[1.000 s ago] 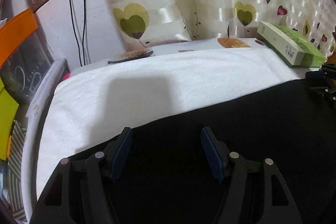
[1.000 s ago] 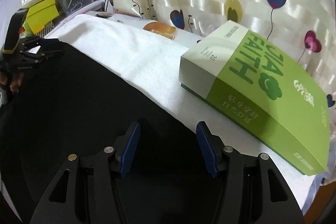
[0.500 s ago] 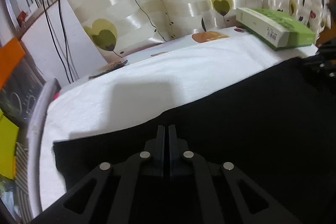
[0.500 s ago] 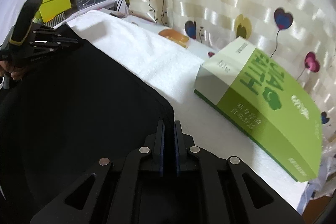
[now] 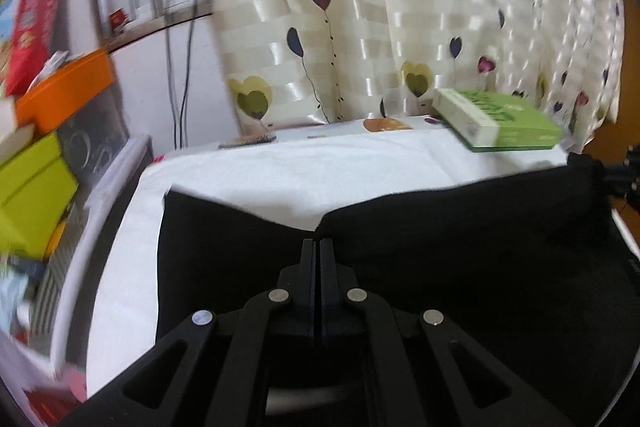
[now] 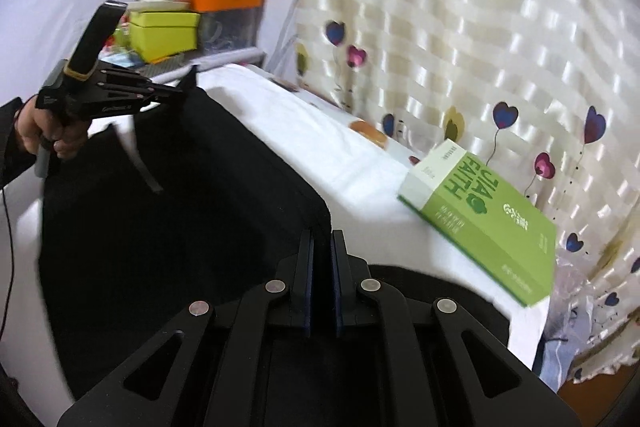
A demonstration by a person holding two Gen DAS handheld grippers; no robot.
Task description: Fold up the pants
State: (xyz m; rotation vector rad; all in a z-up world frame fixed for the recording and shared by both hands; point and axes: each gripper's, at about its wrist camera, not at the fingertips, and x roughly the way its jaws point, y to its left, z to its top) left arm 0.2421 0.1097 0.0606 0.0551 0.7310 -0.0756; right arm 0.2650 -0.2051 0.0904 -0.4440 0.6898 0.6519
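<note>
Now both claws, left claw and right claw, clamped on black pants.

One pair of black pants is spread on one white towel. Two black grippers are in view: the left gripper and the right gripper, each with two fingers pressed onto the fabric. One green box lies on the towel. One orange bin and one red carton stand at the side. One hand is visible.
</note>
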